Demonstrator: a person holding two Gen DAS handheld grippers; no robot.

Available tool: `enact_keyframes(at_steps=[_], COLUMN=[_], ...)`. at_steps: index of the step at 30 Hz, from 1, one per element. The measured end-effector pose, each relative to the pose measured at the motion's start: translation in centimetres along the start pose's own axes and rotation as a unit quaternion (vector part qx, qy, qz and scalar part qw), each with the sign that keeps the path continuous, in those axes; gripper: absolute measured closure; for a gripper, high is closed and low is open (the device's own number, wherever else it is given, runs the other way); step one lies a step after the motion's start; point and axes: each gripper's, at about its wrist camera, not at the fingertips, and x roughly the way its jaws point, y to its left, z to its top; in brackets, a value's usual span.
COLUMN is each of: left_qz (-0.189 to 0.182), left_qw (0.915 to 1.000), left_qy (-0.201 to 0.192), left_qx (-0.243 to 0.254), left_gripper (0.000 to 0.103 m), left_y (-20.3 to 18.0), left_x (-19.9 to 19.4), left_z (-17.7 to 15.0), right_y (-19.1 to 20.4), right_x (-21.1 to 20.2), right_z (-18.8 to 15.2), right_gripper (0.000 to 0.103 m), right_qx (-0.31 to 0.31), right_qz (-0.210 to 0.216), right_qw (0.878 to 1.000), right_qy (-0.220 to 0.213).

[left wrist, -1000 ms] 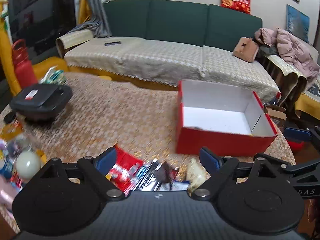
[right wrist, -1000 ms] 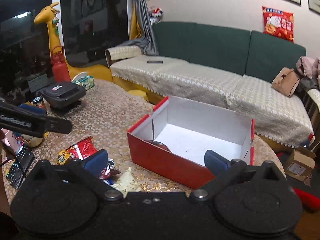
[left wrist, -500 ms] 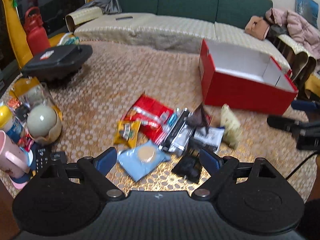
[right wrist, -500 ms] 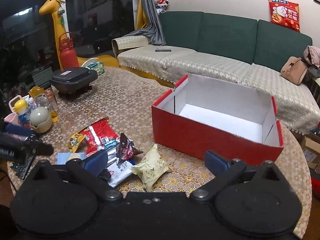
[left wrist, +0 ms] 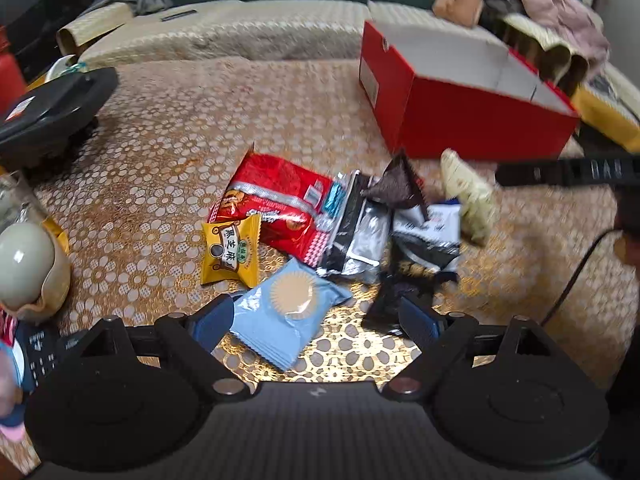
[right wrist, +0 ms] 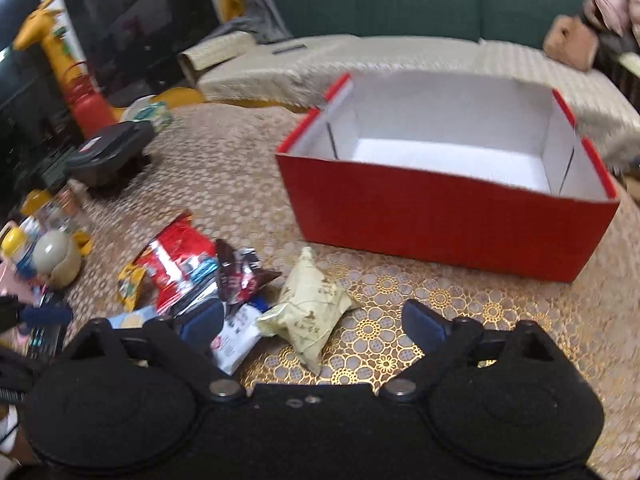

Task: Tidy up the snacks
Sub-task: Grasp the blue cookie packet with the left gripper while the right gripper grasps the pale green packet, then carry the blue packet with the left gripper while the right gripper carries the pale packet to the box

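A pile of snack packets lies on the gold patterned table. In the left wrist view I see a light blue packet (left wrist: pixel 286 312), a yellow packet (left wrist: pixel 231 251), a red bag (left wrist: pixel 276 204), a silver-black packet (left wrist: pixel 358 236), a dark pyramid packet (left wrist: pixel 396 186) and a cream packet (left wrist: pixel 468 200). The open red box (left wrist: pixel 460 116) stands empty at the back right. My left gripper (left wrist: pixel 316 320) is open, just above the blue packet. My right gripper (right wrist: pixel 312 322) is open over the cream packet (right wrist: pixel 310 312), with the box (right wrist: pixel 448 204) beyond it.
A black appliance (left wrist: pixel 52 108) sits at the table's left. A cream egg-shaped cup (left wrist: pixel 28 264), jars and a remote (left wrist: pixel 38 354) crowd the left edge. A green sofa (right wrist: pixel 420 4) with a beige cover stands behind the table.
Both grippers have tilted down and moved closer to the snack pile. The left one now hangs over the blue packet, the right one over the cream packet. Both stay open.
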Motion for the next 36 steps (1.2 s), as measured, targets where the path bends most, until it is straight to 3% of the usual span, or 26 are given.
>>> enact_keyframes(at_steps=[12, 17, 24, 27, 36], left_qz=[-0.027, -0.034, -0.046, -0.043, -0.041], left_qw=[0.9970, 0.9968, 0.9966, 0.9966, 0.9974], left_qy=[0.048, 0.059, 0.062, 0.063, 0.059], left_qx=[0.054, 0.041, 0.030, 0.031, -0.004], left_gripper=[0.014, 0.014, 0.045, 0.053, 0.057], left_y=[1.4, 2.0, 1.8, 1.5, 1.4], left_x=[4.7, 6.0, 6.1, 6.0, 5.2], left_z=[0.8, 1.2, 1.2, 1.2, 0.6], right_y=[-1.1, -1.6, -2.0, -1.8, -2.0], right_x=[4.7, 5.6, 6.0, 5.8, 5.1], right_z=[0.9, 0.9, 0.8, 0.8, 0.5], right_gripper=[0.020, 0.030, 0.046, 0.052, 0.063], right_qx=[0.108, 0.140, 0.163, 0.158, 0.152], right_qz=[-0.004, 0.002, 0.014, 0.016, 0.013], right_qw=[0.992, 0.987, 0.983, 0.984, 0.987], right_qy=[0.064, 0.085, 0.088, 0.082, 0.058])
